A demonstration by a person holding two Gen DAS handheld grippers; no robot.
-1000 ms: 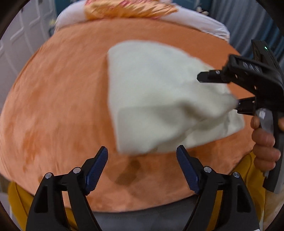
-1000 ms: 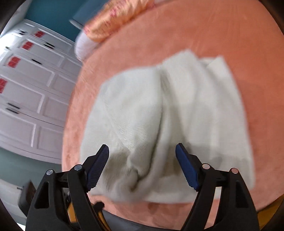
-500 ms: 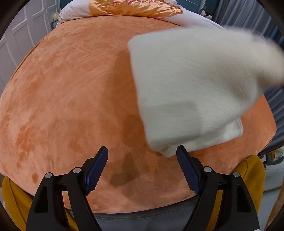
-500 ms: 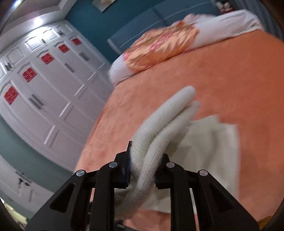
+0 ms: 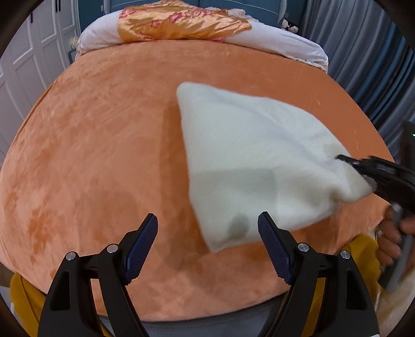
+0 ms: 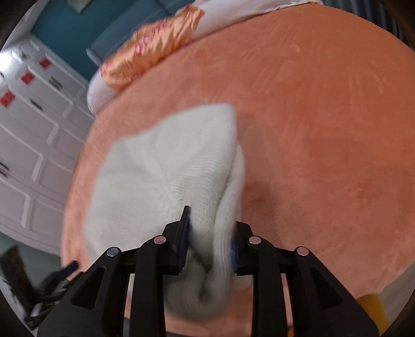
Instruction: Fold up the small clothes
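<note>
A cream knitted garment (image 5: 254, 160) hangs folded over the orange bedspread (image 5: 98, 145), held up by its right edge. My right gripper (image 6: 210, 238) is shut on the bunched edge of the garment (image 6: 166, 166); it shows in the left wrist view (image 5: 363, 176) at the right, with the hand behind it. My left gripper (image 5: 207, 233) is open and empty, low near the bed's front edge, just left of and below the garment's lower corner.
Pillows with an orange satin cover (image 5: 181, 23) lie at the head of the bed. White wardrobe doors (image 6: 31, 124) stand to the left. Blue-grey curtains (image 5: 376, 64) hang at the right. The bed's front edge (image 5: 181, 311) is close below the grippers.
My right gripper closed on the garment's edge, lifted it off the bed and swung it; the garment now hangs lower and further right. My left gripper stayed open and in place.
</note>
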